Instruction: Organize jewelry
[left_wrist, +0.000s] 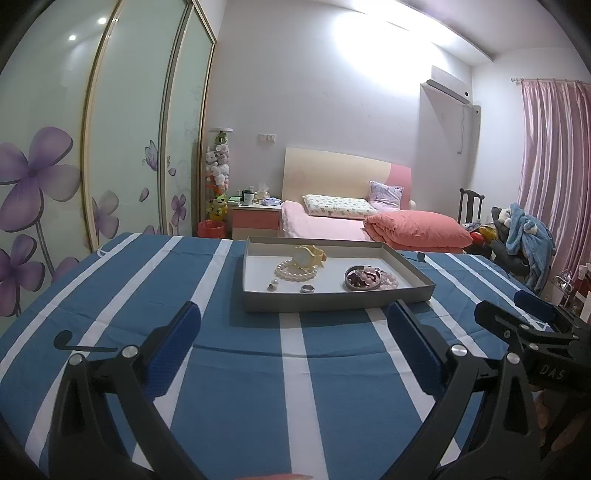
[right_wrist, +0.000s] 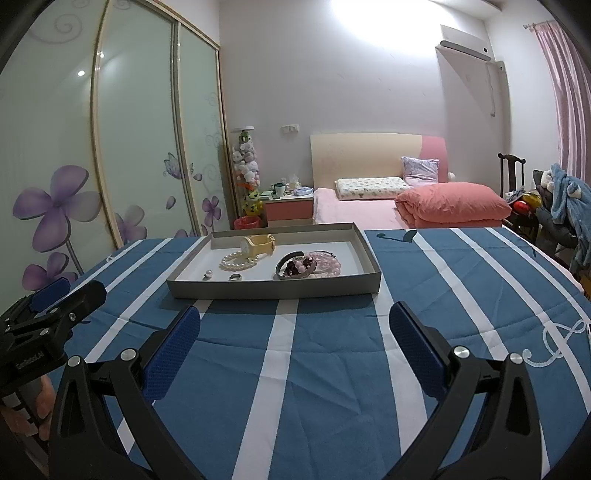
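1. The left gripper (left_wrist: 293, 325) hovers over the striped cloth (left_wrist: 236, 369), its blue pads spread wide with nothing between them.
2. The right gripper (right_wrist: 295, 328) does likewise, jaws parted and empty, short of the tray (right_wrist: 273, 288).
3. Inside the tray lie a yellow watch (right_wrist: 258, 244), a pearl bracelet (right_wrist: 238, 261), a ring (right_wrist: 235, 277), a pearl earring (right_wrist: 208, 274) and a heap of pink beads (right_wrist: 325, 264) beside a grey bangle (right_wrist: 286, 264).
4. A bed (right_wrist: 406, 206) stands behind the table.

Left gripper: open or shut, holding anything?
Open, empty. The left gripper shows its blue pads spread wide over bare striped cloth, short of the tray.
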